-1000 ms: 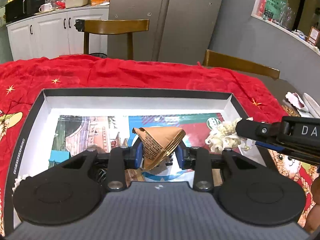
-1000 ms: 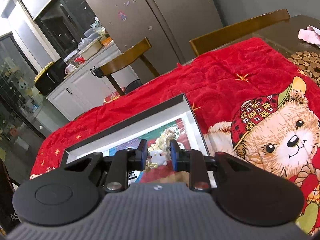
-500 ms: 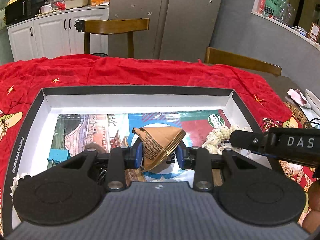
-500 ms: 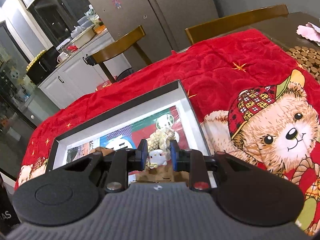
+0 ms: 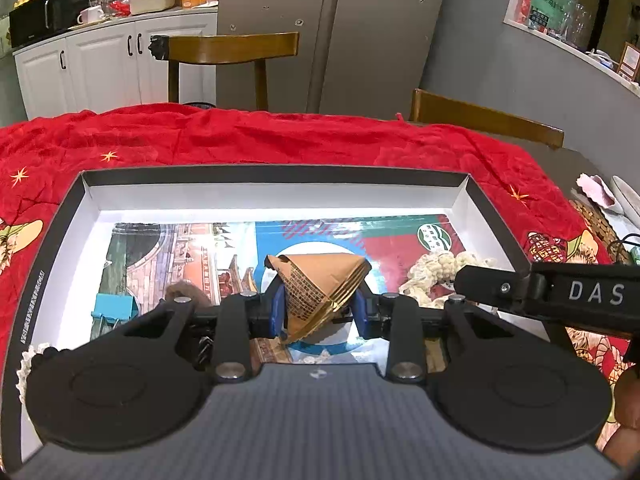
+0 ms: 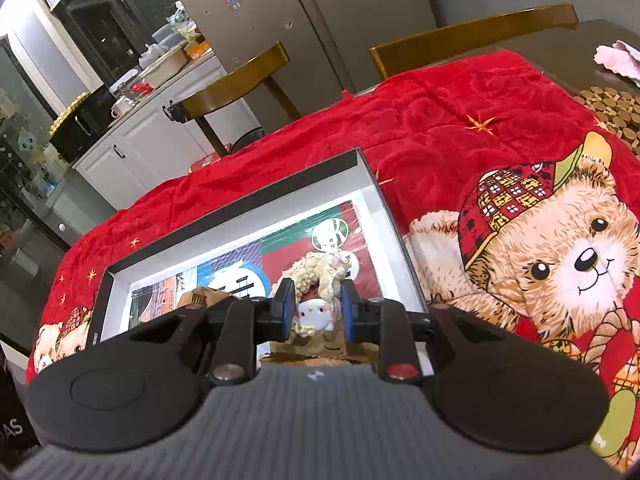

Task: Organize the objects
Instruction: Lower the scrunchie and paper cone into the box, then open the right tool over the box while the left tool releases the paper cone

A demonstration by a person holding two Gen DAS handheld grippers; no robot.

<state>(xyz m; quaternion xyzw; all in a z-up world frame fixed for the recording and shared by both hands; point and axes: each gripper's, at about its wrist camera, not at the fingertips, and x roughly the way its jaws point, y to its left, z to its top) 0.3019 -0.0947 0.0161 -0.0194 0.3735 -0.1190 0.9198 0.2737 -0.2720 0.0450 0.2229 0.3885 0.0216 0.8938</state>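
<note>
**Claws over the box, one load each**

Box (image 5: 476,192) sits open on the red blanket (image 5: 280,136), its floor lined with a bright printed sheet. My left claw (image 5: 319,312) hangs above the middle of it with both blue pads pressed against a folded brown paper cone (image 5: 320,284), tip down, wide end up and away from me. My right claw (image 6: 315,312) is pinched narrow on a small white figure (image 6: 316,316) that trails a cream knitted string (image 6: 320,268); it hangs over the box's right end.

My left camera catches what the right misses: a blue binder clip (image 5: 114,308) on the box floor at the left, a brown tuft just right of it, a bit of cream lace at the near-left corner, and the right claw's black arm coming in from the side, with the string bunched near the right wall.

My right camera alone shows the white figure's face between the pads, the bear print (image 6: 552,248) on the blanket just right of the box, and a mat of round wooden discs (image 6: 608,108) further off. The cone is only a brown edge there.
</note>
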